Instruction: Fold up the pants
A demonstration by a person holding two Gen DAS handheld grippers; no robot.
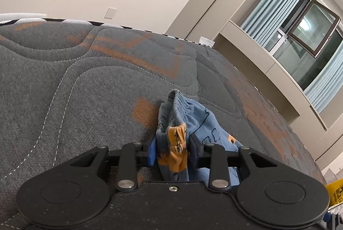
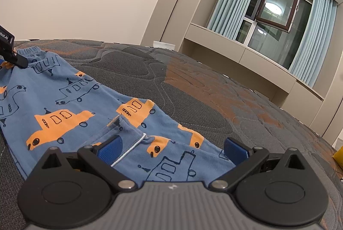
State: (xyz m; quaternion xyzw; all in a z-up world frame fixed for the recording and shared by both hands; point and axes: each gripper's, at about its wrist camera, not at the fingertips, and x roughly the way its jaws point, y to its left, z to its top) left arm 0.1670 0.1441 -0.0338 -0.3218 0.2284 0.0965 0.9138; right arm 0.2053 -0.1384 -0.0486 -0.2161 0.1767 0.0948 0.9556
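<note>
Blue children's pants (image 2: 64, 105) with orange and outlined car prints lie spread on a grey and orange quilted mattress (image 2: 193, 88). My left gripper (image 1: 172, 149) is shut on the bunched elastic waistband of the pants (image 1: 178, 122), lifting it a little off the mattress. In the right wrist view the left gripper (image 2: 12, 58) shows at the far left on the waistband. My right gripper (image 2: 171, 148) is open, its blue pads either side of the pant-leg end, where a white drawstring (image 2: 130, 148) lies.
A cream wall and cabinets stand behind the mattress. A window (image 2: 276, 9) with light blue curtains and a sill ledge is at the right. A yellow object (image 2: 338, 157) sits beyond the mattress's right edge.
</note>
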